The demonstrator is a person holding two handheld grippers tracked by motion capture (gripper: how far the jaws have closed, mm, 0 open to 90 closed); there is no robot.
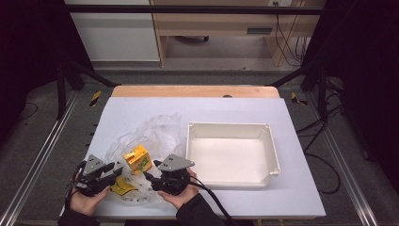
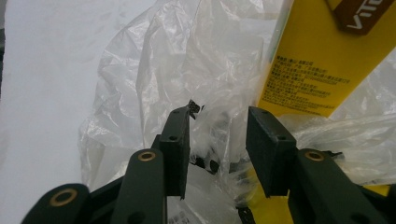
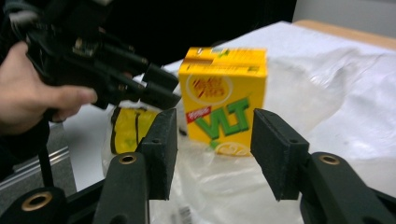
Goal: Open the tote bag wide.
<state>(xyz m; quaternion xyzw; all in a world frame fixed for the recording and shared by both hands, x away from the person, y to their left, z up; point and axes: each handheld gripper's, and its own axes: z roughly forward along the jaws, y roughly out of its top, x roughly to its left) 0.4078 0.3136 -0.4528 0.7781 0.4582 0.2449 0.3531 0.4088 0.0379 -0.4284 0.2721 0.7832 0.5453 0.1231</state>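
A yellow VLT drink carton (image 1: 137, 160) stands upright on a crumpled clear plastic bag (image 1: 155, 132) near the table's front left. My left gripper (image 1: 117, 169) is just left of the carton. In its own view the left gripper (image 2: 217, 121) is open, with loose bag film (image 2: 187, 60) between the jaws and the carton (image 2: 322, 56) up to the right. My right gripper (image 1: 149, 172) sits just right of the carton. Seen from its own camera, the right gripper (image 3: 212, 126) is open, and the carton (image 3: 224, 100) stands beyond the jaws. A flat yellow packet (image 1: 123, 186) lies inside the bag.
An empty white tray (image 1: 230, 125) stands to the right of the bag on the white table cover (image 1: 291, 188). The wooden table edge (image 1: 193, 91) runs along the back. In the right gripper view, the left gripper (image 3: 159, 88) and its hand (image 3: 28, 93) are at upper left.
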